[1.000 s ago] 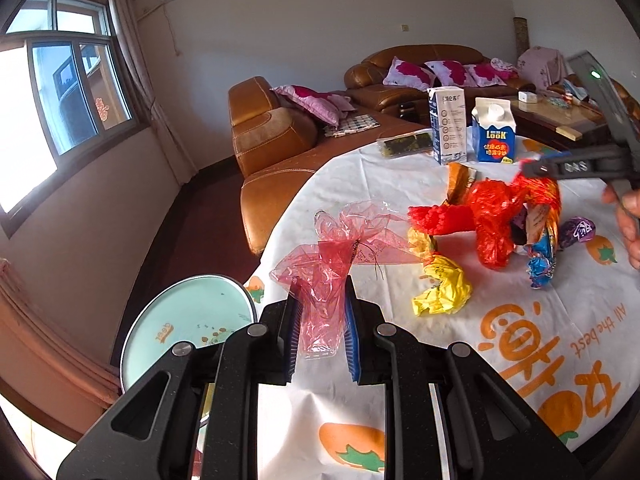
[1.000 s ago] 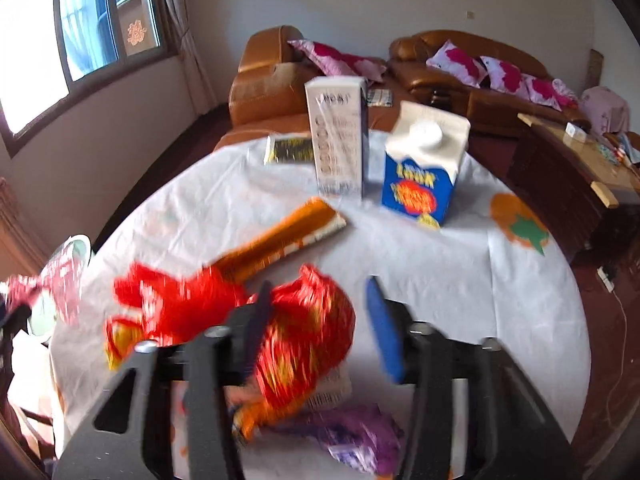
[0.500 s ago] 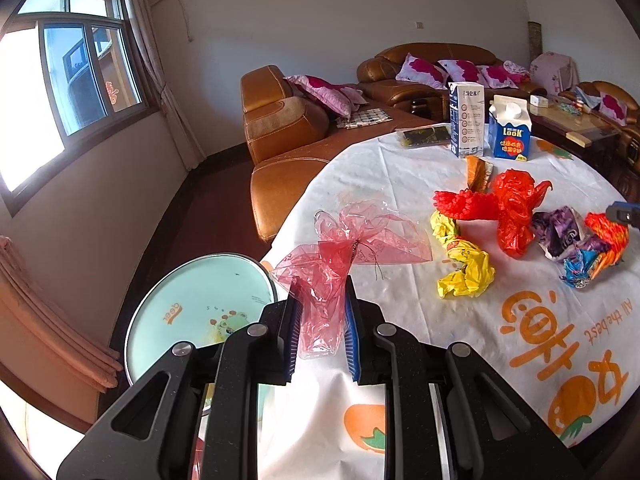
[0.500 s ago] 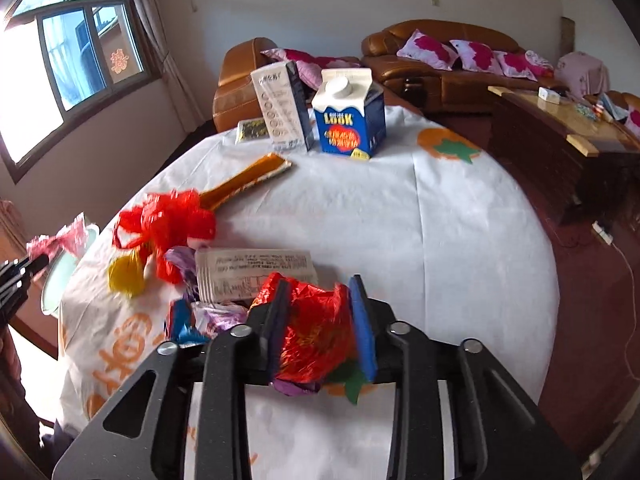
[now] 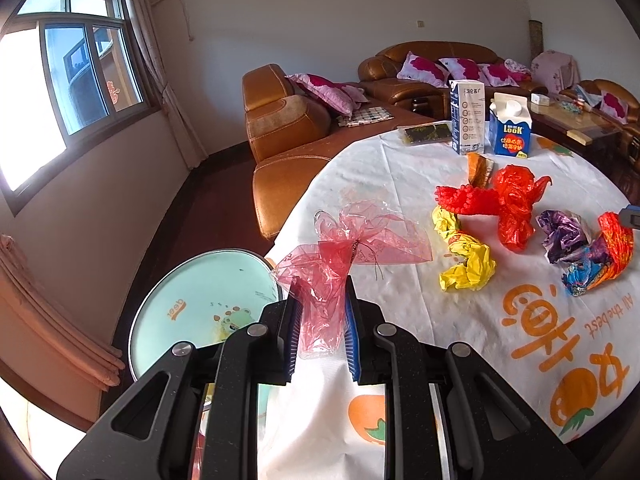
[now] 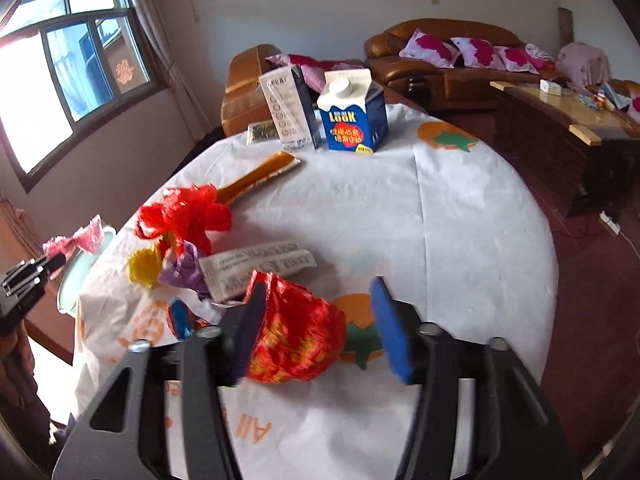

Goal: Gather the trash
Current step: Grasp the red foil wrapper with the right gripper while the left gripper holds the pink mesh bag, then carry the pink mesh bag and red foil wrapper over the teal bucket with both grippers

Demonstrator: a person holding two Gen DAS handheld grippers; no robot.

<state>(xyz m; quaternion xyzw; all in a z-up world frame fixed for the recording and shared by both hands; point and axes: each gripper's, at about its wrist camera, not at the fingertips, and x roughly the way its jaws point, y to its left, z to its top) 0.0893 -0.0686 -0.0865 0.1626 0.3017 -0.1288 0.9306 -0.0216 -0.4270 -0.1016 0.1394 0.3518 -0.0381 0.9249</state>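
Observation:
My left gripper [image 5: 322, 328] is shut on a pink cellophane wrapper [image 5: 324, 292] and holds it over the table's left edge, above a mint round stool [image 5: 200, 300]. My right gripper [image 6: 316, 334] is open; a red and gold foil wrapper [image 6: 296, 340] lies between its fingers, against the left pad. On the white tablecloth [image 5: 400, 176] lie a yellow wrapper [image 5: 466, 258], a red plastic bag [image 5: 512, 200], a purple wrapper [image 5: 562, 234] and an orange packet [image 6: 260, 172]. The left gripper also shows in the right wrist view [image 6: 56, 262].
Two milk cartons [image 5: 510, 132] [image 5: 466, 116] and a dark flat packet [image 5: 424, 134] stand at the table's far side. A white printed label [image 6: 256, 268] lies mid-table. Brown leather sofas [image 5: 288, 128] and a wooden coffee table [image 6: 560, 128] stand beyond.
My right gripper has opened, freeing the red and gold wrapper near the table's front. My left gripper still holds the pink cellophane and has barely moved.

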